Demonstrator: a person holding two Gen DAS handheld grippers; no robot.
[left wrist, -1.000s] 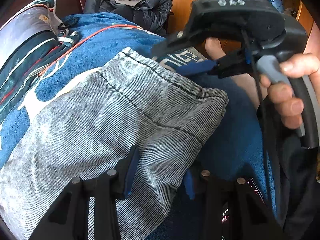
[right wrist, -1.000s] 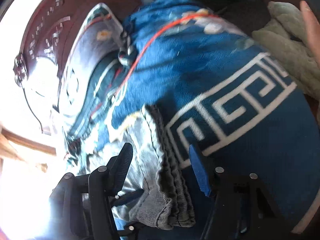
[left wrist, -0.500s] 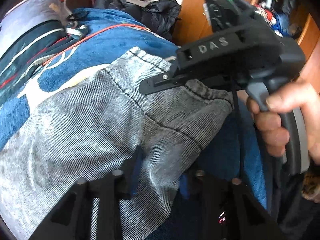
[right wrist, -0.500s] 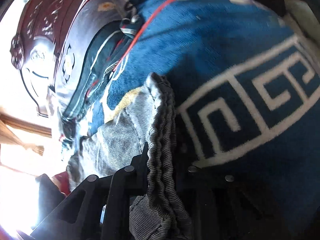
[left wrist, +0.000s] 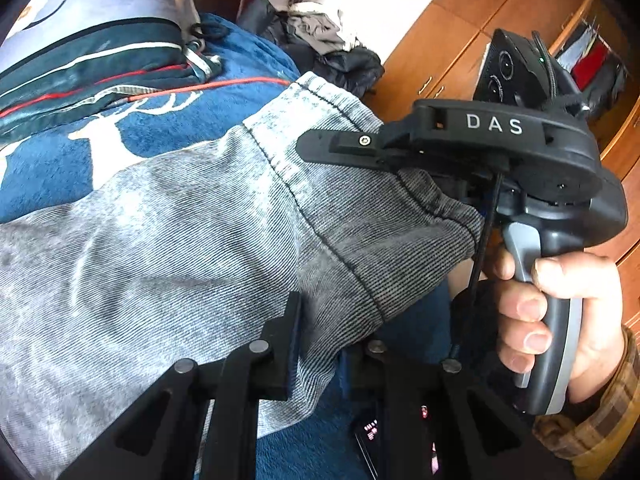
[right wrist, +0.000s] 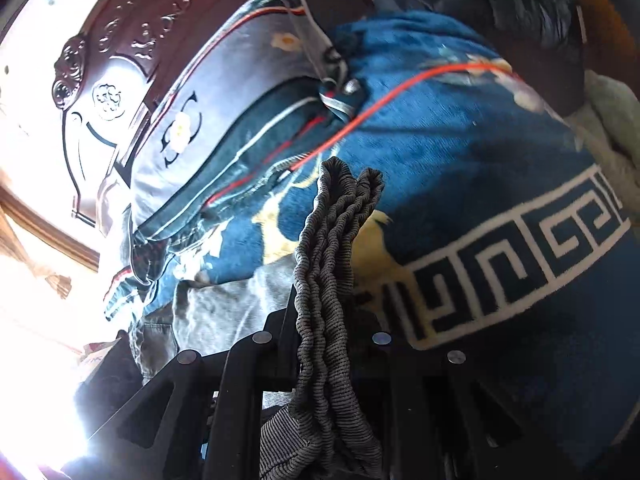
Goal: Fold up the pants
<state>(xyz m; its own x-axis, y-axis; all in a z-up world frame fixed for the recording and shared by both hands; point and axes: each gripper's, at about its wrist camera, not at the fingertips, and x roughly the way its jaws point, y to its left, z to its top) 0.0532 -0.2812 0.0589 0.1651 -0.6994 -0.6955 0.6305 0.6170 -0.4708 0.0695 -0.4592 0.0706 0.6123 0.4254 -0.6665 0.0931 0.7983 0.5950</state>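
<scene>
the grey pants (left wrist: 172, 240) lie spread over a blue blanket (left wrist: 132, 136) with a white deer pattern and a white key-pattern border. the ribbed elastic waistband end is raised off the blanket between the two grippers, while the rest of the cloth trails away to the left of the left wrist view.

the left gripper (left wrist: 320, 340) has just been closing, and its jaws now pinch the lower corner of the waistband edge, with the striped grey cloth running between the black fingers (left wrist: 284, 344).

the right gripper (right wrist: 324, 328) is clamped on the opposite corner of the waistband (right wrist: 328, 264); in its own view the gathered, corded elastic stands up in a bunched column straight out of the narrow gap. from the left wrist view the same tool shows side-on (marked "das" on its black body), its jaw tips (left wrist: 340, 146) lying across the top of the waistband. the person's right hand (left wrist: 560, 312) grips its grey handle, with a plaid cuff at the wrist.

a dark green pillow (left wrist: 92, 64) with red and white stripes lies at the head of the blanket, against a carved dark wooden headboard (right wrist: 104, 92). a heap of dark clothes (left wrist: 320, 48) sits beyond the bed, beside wooden cabinets (left wrist: 460, 32).
</scene>
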